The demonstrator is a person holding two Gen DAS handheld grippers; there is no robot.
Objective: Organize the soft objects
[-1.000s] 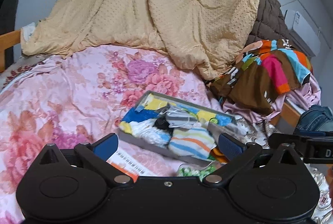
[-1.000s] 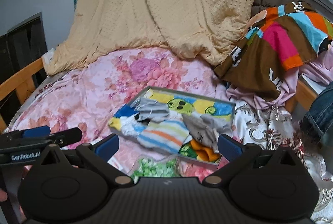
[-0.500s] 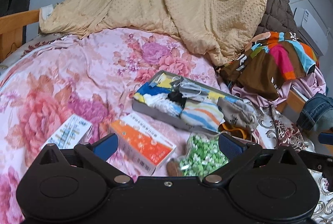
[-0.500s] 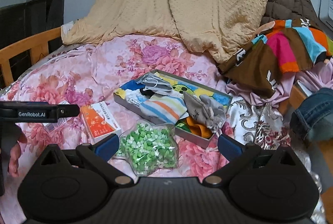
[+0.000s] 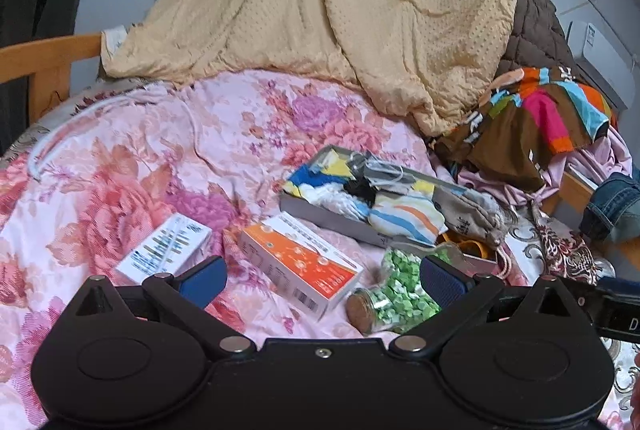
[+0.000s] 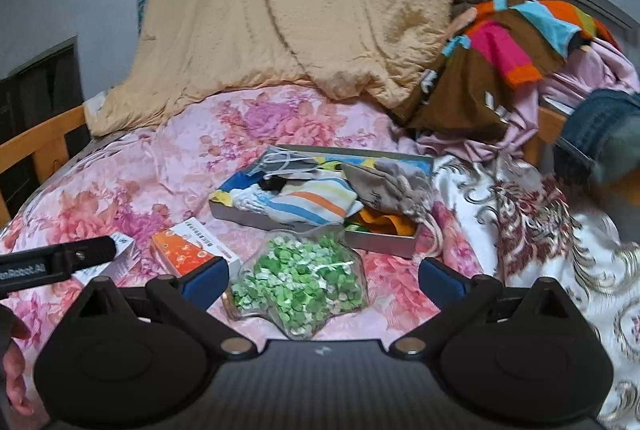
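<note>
Two grippers, left gripper and right gripper, gape wide, holding nothing. Striped sock in the tray looks soft and light; pinch its puffy middle.

Little legible: a barcode printed on the end of the orange box; mirrored, blurred white lettering on the left gripper seen from the right wrist; a lone "D" on the right gripper
</note>
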